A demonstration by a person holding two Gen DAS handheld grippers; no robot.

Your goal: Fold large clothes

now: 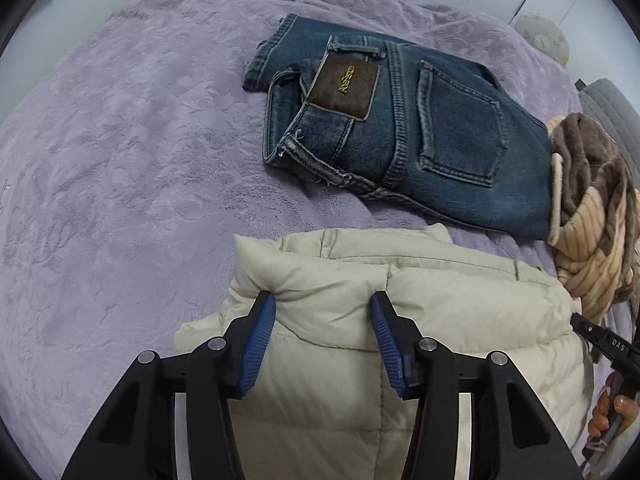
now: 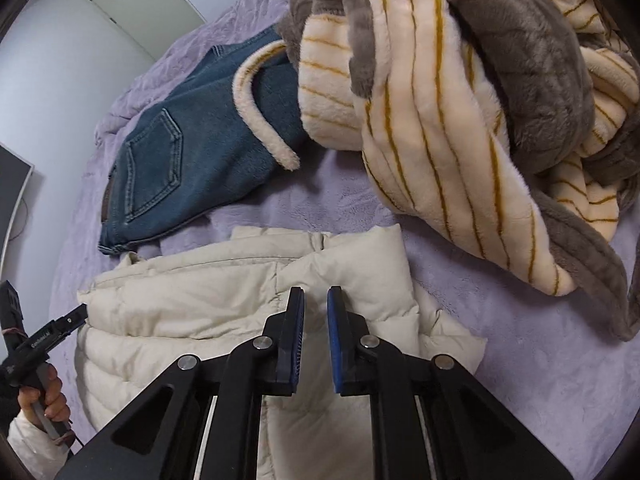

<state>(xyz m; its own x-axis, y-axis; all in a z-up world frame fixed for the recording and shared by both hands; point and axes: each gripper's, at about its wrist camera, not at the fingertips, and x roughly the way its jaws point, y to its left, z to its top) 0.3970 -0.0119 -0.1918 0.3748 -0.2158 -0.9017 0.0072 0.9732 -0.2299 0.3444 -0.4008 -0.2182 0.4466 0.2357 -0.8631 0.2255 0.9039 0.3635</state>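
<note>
A cream puffer jacket (image 1: 360, 300) lies folded on the lilac bed cover (image 1: 120, 160); it also shows in the right wrist view (image 2: 200, 300). My left gripper (image 1: 323, 300) is open, its blue pads over the jacket's near left part, jaws wide apart. My right gripper (image 2: 316, 296) hovers over the jacket's right part, near its collar; its jaws stand a narrow gap apart with nothing between them. The right gripper also shows at the right edge of the left wrist view (image 1: 576, 318), and the left one at the left edge of the right wrist view (image 2: 82, 310).
Folded blue jeans (image 1: 420, 132) lie beyond the jacket, also in the right wrist view (image 2: 192, 152). A heap of cream striped and grey fleece (image 2: 460, 100) lies to the right, touching the jeans. A white door (image 2: 140, 4) and wall stand behind the bed.
</note>
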